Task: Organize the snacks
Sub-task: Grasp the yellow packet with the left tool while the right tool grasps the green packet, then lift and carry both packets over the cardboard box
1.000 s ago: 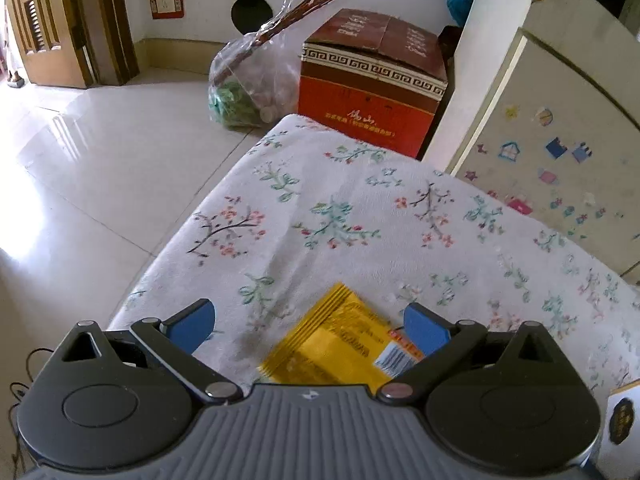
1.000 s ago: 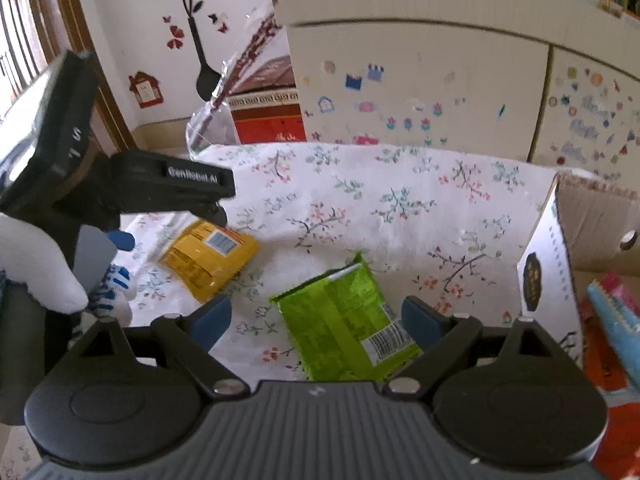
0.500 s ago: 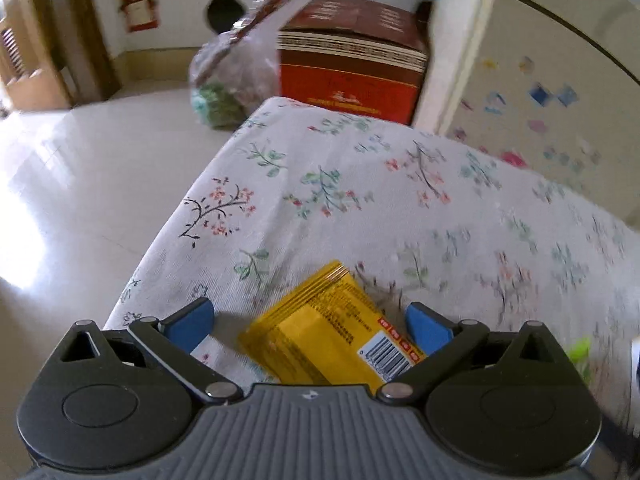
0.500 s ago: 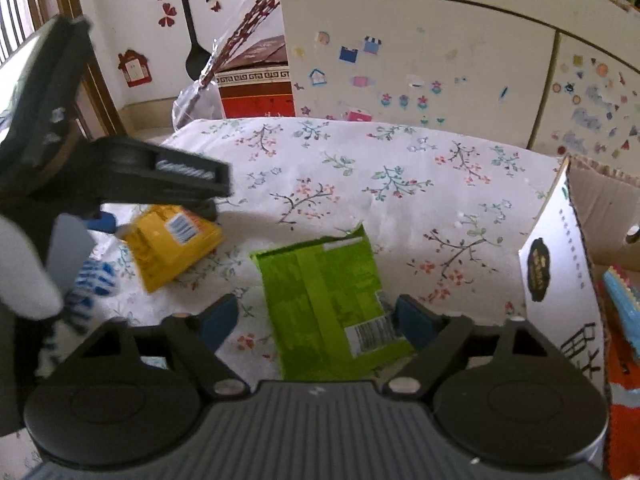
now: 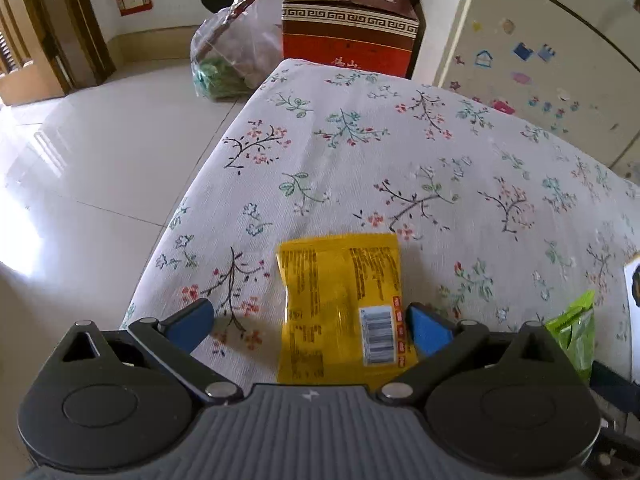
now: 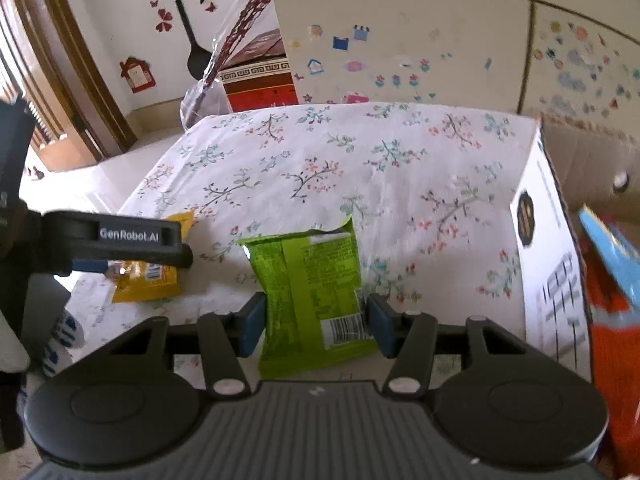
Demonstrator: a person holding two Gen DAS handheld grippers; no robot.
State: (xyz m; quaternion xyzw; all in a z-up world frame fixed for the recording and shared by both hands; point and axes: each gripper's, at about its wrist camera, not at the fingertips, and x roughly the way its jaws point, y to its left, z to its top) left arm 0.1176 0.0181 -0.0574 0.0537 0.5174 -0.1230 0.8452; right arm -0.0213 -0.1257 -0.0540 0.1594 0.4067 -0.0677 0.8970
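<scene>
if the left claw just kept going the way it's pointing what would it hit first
Most likely the yellow snack packet, which lies between the open left claw fingers, nearer its right pad, on the floral tablecloth. Depth is unclear.

Yellow packet (image 5: 340, 304) and green packet (image 6: 312, 292): shiny plastic film, crinkled. Tablecloth (image 5: 400, 168): matt woven cloth, floral print. Floor (image 5: 100, 152): glossy tile. Box (image 6: 548, 264): printed card outside, matt brown cardboard inside. Gripper bodies: matt ribbed plastic.
</scene>
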